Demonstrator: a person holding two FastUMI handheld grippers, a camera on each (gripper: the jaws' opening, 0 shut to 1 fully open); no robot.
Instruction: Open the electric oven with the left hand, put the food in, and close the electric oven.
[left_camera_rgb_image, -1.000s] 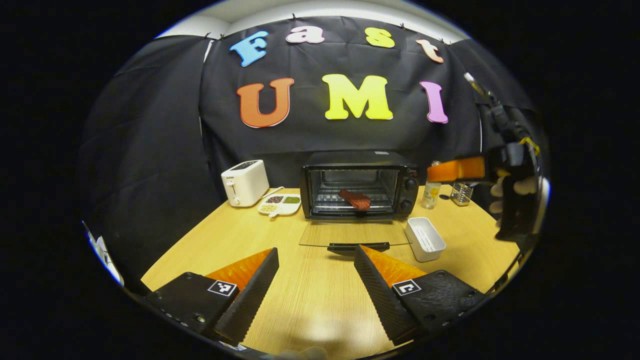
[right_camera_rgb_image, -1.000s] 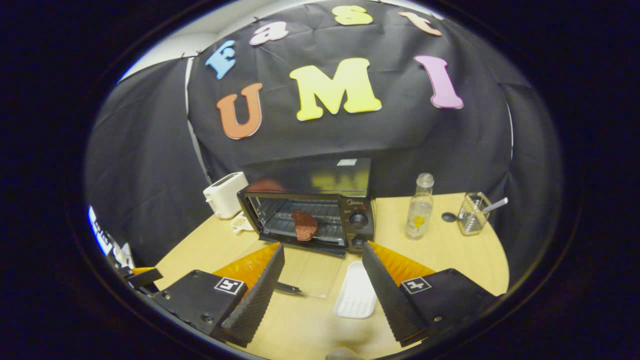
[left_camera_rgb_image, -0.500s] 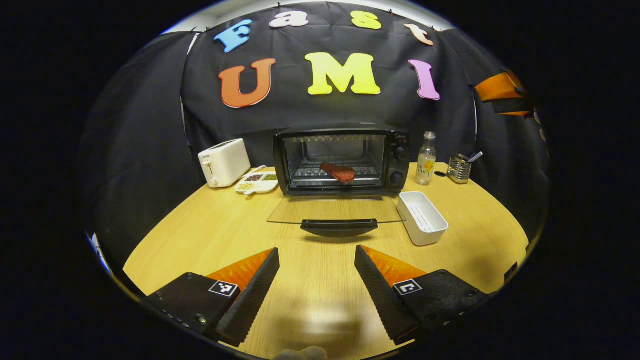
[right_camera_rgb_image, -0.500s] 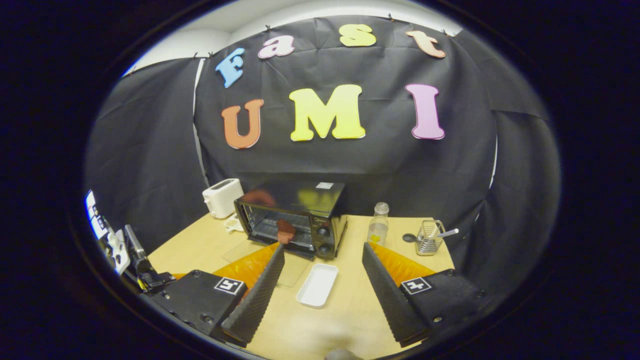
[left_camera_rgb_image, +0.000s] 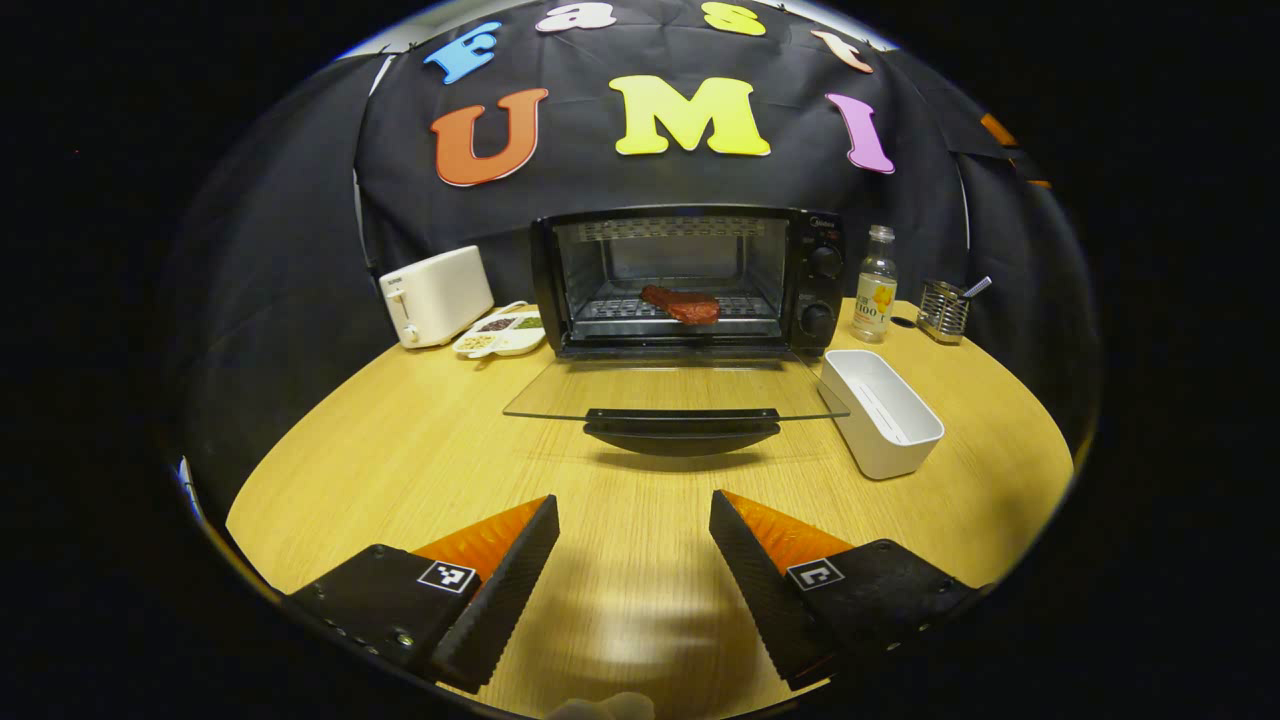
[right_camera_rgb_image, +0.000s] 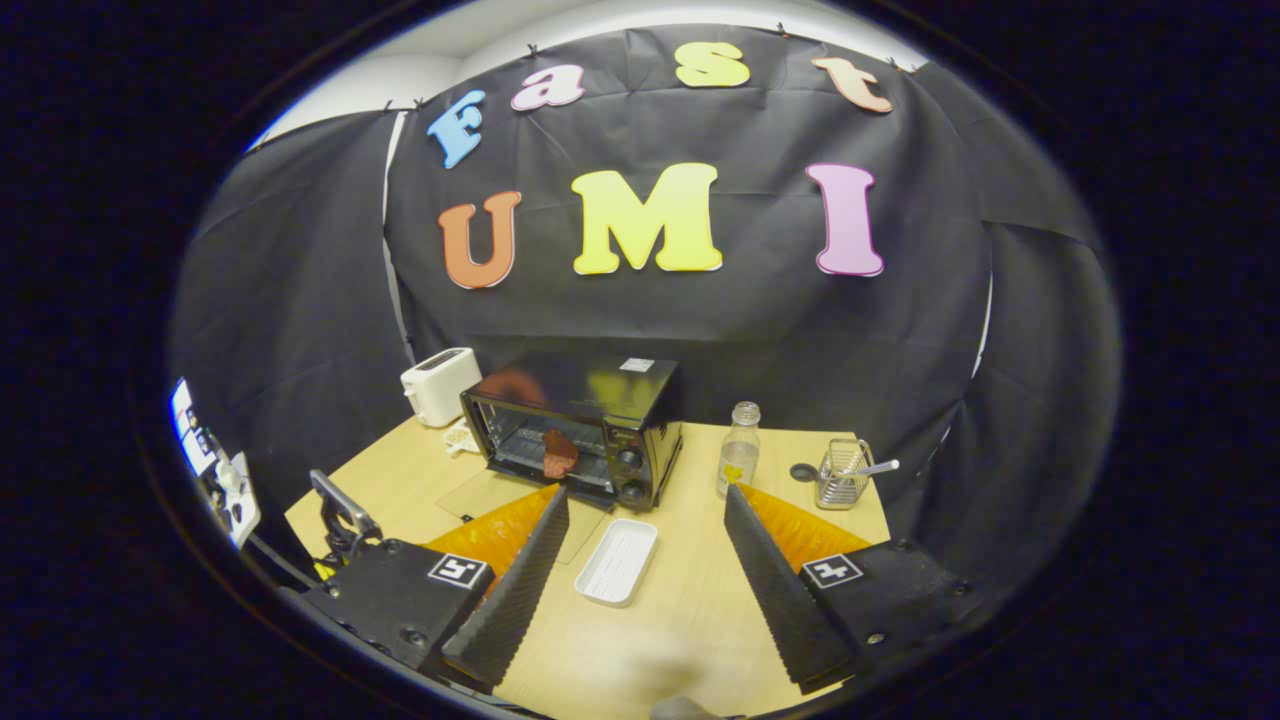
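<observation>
Facing the oven (left_camera_rgb_image: 690, 280) squarely, the left gripper (left_camera_rgb_image: 634, 560) hovers low over the table (left_camera_rgb_image: 400, 450) with fingers spread wide and nothing between them, lined up on the door handle (left_camera_rgb_image: 682, 430) of the dropped glass door, presumably to lift it shut. The food (left_camera_rgb_image: 682, 304) lies on the rack inside (white tray (left_camera_rgb_image: 880, 412) empty beside the door). The right gripper (right_camera_rgb_image: 645, 575), also wide and empty, hangs well back, clear of the door's swing.

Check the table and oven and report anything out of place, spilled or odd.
Little stands out. The oven has its glass door folded down flat, with the food lying askew near the rack's front edge. The white tray sits empty beside the door. No spills or damage visible.
</observation>
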